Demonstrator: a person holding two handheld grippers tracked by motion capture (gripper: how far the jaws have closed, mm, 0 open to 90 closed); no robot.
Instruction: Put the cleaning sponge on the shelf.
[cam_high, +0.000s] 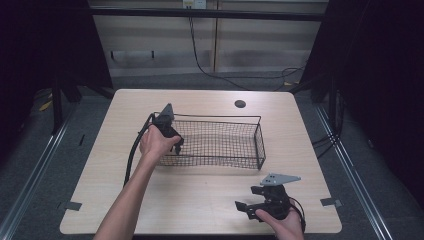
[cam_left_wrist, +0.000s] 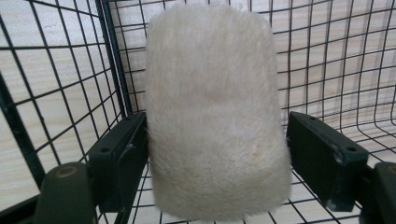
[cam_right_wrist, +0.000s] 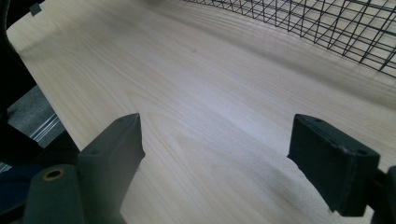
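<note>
One cream-white furry soft block (cam_left_wrist: 215, 112) sits between the jaws of your left claw (cam_left_wrist: 217, 163), inside the black wire mesh basket (cam_high: 235, 145) on the light wooden table (cam_high: 200, 200). It looks light, soft and easy to squash, so press gently on its two long sides. Its long axis points away from the claw. Your right claw (cam_right_wrist: 215, 158) stands wide and holds nothing.
</note>
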